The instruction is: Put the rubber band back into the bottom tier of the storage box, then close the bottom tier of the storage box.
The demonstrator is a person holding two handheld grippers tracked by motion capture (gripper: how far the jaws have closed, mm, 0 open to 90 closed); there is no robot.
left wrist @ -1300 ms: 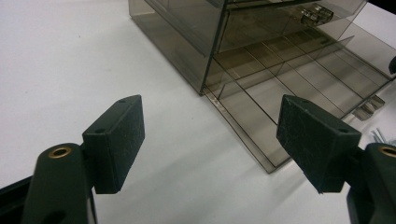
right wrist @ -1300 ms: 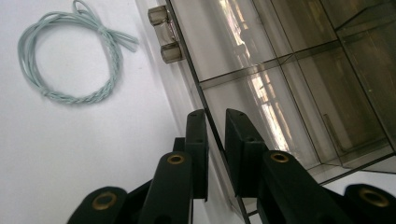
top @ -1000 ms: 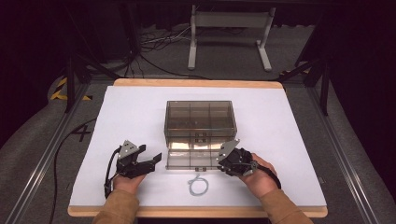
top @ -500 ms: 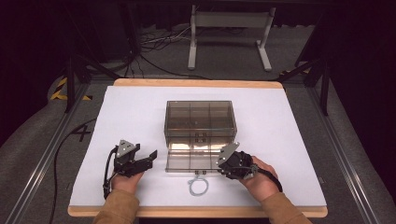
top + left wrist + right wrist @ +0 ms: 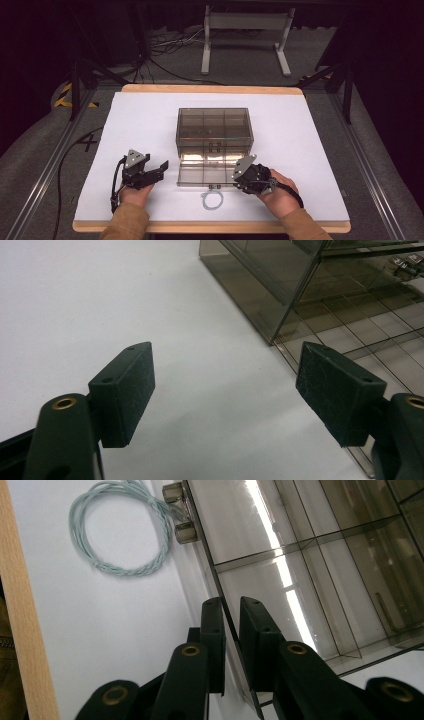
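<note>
A smoky clear compartment box (image 5: 214, 127) stands mid-table, its lid (image 5: 205, 170) folded out flat toward me. My right gripper (image 5: 235, 176) is shut on the lid's near right edge; in the right gripper view the thin edge runs between the pads of this gripper (image 5: 231, 610). My left gripper (image 5: 161, 169) stands open just left of the lid, with nothing in it. In the left gripper view its jaws (image 5: 225, 375) are wide apart over the white sheet, with the box's corner (image 5: 260, 285) and the lid (image 5: 360, 340) at the right.
A small coil of pale cable (image 5: 212, 200) lies in front of the lid, close to the lid's latch (image 5: 179, 512). The white sheet covers a wooden board whose near edge (image 5: 210, 227) runs under my forearms. A metal stand (image 5: 245, 30) is on the floor beyond the table.
My right gripper has edged slightly toward the table's near edge, still gripping the lid. The left gripper has stayed where it was.
</note>
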